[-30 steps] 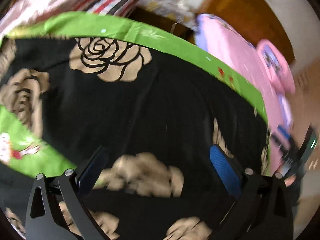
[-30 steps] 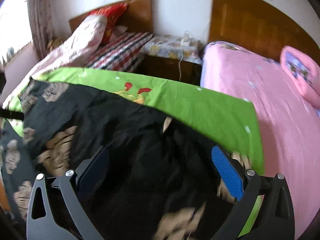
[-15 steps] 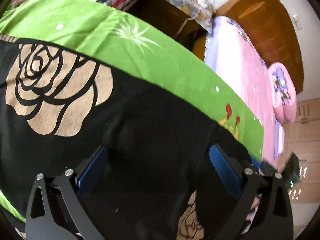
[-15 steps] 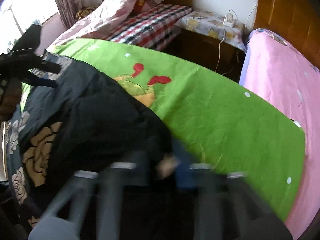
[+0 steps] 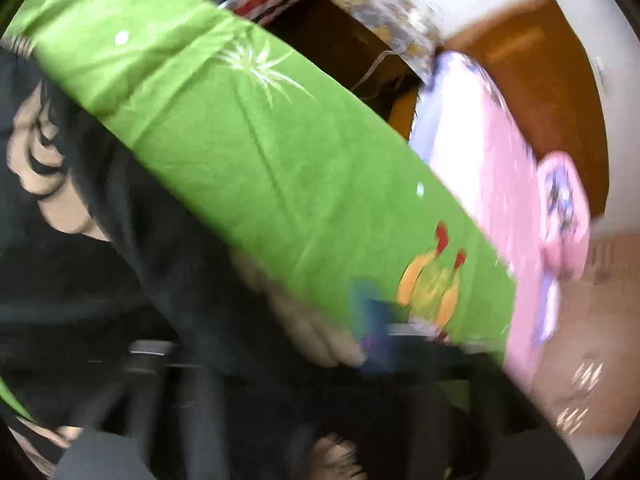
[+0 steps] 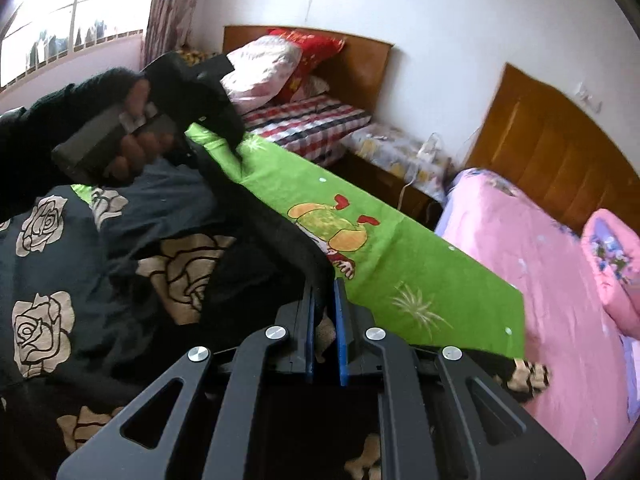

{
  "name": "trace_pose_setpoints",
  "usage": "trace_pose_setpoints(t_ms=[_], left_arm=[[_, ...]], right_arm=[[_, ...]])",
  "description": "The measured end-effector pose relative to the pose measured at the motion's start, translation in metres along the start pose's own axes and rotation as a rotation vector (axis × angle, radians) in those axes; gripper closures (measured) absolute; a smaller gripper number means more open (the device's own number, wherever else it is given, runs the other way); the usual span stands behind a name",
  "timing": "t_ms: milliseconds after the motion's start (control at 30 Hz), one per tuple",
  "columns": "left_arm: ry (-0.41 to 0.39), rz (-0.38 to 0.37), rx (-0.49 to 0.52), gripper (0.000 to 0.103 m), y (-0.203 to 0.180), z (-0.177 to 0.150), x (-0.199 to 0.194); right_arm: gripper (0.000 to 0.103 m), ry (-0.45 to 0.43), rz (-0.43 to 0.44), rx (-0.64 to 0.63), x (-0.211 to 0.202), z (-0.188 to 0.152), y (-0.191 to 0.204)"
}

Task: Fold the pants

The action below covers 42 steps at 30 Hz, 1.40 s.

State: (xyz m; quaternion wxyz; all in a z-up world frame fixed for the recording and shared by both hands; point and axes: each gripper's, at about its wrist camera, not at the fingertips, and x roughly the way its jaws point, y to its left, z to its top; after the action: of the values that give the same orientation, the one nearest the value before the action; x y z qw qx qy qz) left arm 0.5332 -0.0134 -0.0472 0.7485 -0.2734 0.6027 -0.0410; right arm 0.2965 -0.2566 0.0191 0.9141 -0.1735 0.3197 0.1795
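Observation:
Black pants [image 6: 120,240] with beige roses lie bunched on a green sheet [image 6: 400,272]. My right gripper [image 6: 323,284] has its jaws closing, and its blue pads press a black edge of the pants between them. From there the edge runs taut up and left to my left gripper [image 6: 236,140], which a hand [image 6: 132,120] in a black sleeve holds. Its jaws are closing too, pinched on the same edge. The left wrist view is smeared: one blue pad [image 5: 374,320] shows against the pants [image 5: 160,280] and the sheet [image 5: 260,152].
A pink bed [image 6: 540,280] with a pink pillow [image 6: 612,264] lies to the right. A dark nightstand [image 6: 392,152] with a cable stands behind the sheet. Beyond it is a checked bed [image 6: 308,120] with pillows. A window [image 6: 60,12] is at the far left.
Both grippers stood open over the pants and have now closed on a black edge. The right one has swung and drawn the edge taut. The left gripper now looms close in the right view.

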Motion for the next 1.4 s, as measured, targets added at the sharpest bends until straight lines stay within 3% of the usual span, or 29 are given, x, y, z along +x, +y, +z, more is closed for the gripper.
trace_pose_setpoints(t_ms=[100,200,333,433,533,567,600,633,667,700,800,867,1000,1100,1200,1267,1333,1400], left_arm=[[-0.114,-0.041,0.06,0.1,0.013,-0.028,-0.048],[-0.278,-0.087,0.161,0.1,0.024,-0.082,-0.117],[-0.501,-0.089,0.337,0.099,0.055,-0.198,-0.19],[-0.557,-0.059,0.401,0.095,0.085,-0.266,-0.191],[-0.511,-0.026,0.409,0.092,0.121,-0.311,-0.157],[-0.482,-0.009,0.402,0.092,0.131,-0.317,-0.145],[-0.446,-0.012,0.393,0.092,0.142,-0.319,-0.132],[-0.386,-0.035,0.389,0.089,0.151,-0.318,-0.116],[-0.42,-0.074,0.416,0.081,0.156,-0.32,-0.115],[-0.434,-0.066,0.431,0.057,0.157,-0.32,-0.116],[-0.407,-0.17,0.392,0.029,0.173,-0.308,-0.13],[-0.402,-0.231,0.317,0.024,0.188,-0.294,-0.137],[-0.384,-0.311,0.235,0.024,0.206,-0.287,-0.139],[-0.377,-0.312,0.233,0.024,0.207,-0.28,-0.139],[-0.371,-0.328,0.208,0.024,0.212,-0.297,-0.142],[-0.36,-0.345,0.196,0.024,0.217,-0.298,-0.142],[-0.358,-0.35,0.191,0.024,0.219,-0.3,-0.144],[-0.357,-0.353,0.184,0.024,0.22,-0.3,-0.144]], right_arm=[[0.092,-0.024,-0.016,0.007,-0.019,-0.008,0.013],[0.092,-0.072,-0.026,-0.01,-0.05,-0.014,0.043],[0.092,-0.135,-0.023,-0.019,-0.093,-0.039,0.078],[0.092,-0.112,-0.017,0.006,-0.111,-0.075,0.107],[0.087,-0.028,0.011,0.079,-0.107,-0.116,0.124],[0.083,-0.003,0.014,0.098,-0.104,-0.127,0.127],[0.069,0.017,0.011,0.146,-0.103,-0.139,0.127],[0.05,0.014,0.018,0.192,-0.108,-0.145,0.124],[0.038,-0.004,0.024,0.243,-0.115,-0.151,0.121],[0.021,-0.033,0.026,0.294,-0.125,-0.156,0.115],[0.02,-0.161,0.006,0.451,-0.168,-0.176,0.089],[0.021,-0.218,-0.003,0.592,-0.186,-0.195,0.059],[0.037,-0.181,-0.01,0.83,-0.177,-0.225,0.015],[0.039,-0.202,0.035,0.905,-0.165,-0.227,-0.005],[0.039,-0.212,0.086,0.95,-0.15,-0.217,-0.018],[0.039,-0.171,0.118,1.002,-0.14,-0.217,-0.028],[0.039,-0.073,0.101,1.067,-0.123,-0.216,-0.033],[0.039,-0.042,0.096,1.101,-0.108,-0.212,-0.043]])
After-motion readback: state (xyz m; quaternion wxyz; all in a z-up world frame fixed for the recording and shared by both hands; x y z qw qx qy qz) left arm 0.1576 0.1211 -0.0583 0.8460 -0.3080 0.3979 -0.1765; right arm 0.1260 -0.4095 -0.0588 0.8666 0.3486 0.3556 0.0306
